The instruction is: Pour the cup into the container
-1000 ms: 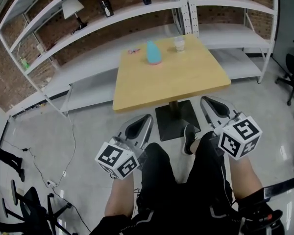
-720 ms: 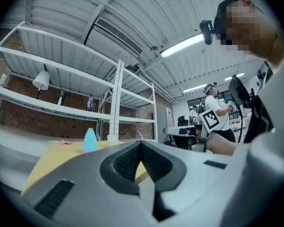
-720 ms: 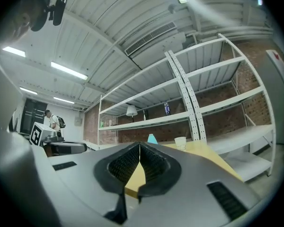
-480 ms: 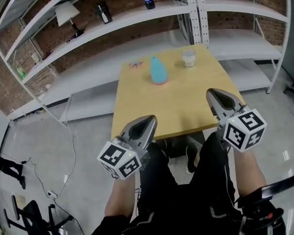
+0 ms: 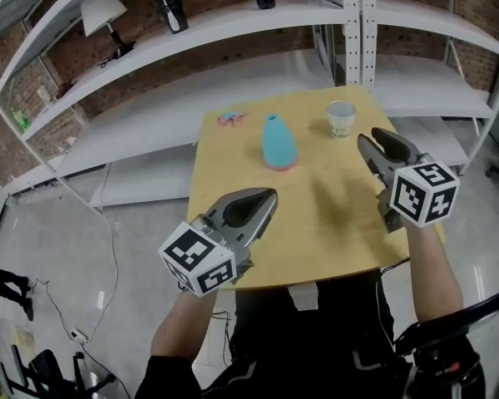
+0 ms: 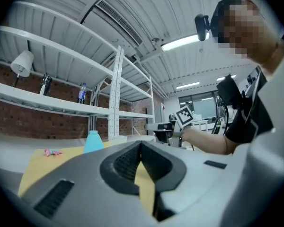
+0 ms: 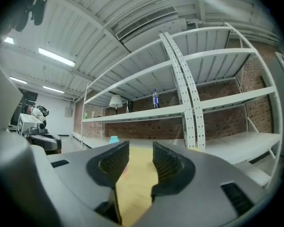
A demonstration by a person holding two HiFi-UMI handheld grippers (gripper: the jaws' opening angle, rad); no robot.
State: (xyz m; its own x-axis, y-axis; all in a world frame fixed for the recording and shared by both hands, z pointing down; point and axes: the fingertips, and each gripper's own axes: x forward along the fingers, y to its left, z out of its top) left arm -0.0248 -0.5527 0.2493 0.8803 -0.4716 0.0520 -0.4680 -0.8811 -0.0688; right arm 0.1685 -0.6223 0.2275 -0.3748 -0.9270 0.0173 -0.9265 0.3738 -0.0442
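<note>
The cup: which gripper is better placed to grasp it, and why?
Right. The right gripper is nearest the cup, its empty jaws just opened; the left gripper is shut and farther off.

Head view steeply down over table (image 5: 224, 156), gripper views level along their jaws (low, close), all sharing shelves (image 5: 233, 21)

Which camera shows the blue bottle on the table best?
The head view: the blue bottle stands whole on the table, seen from above. The left gripper view shows it small beyond the tool; the right gripper view, only a tiny speck.
</note>
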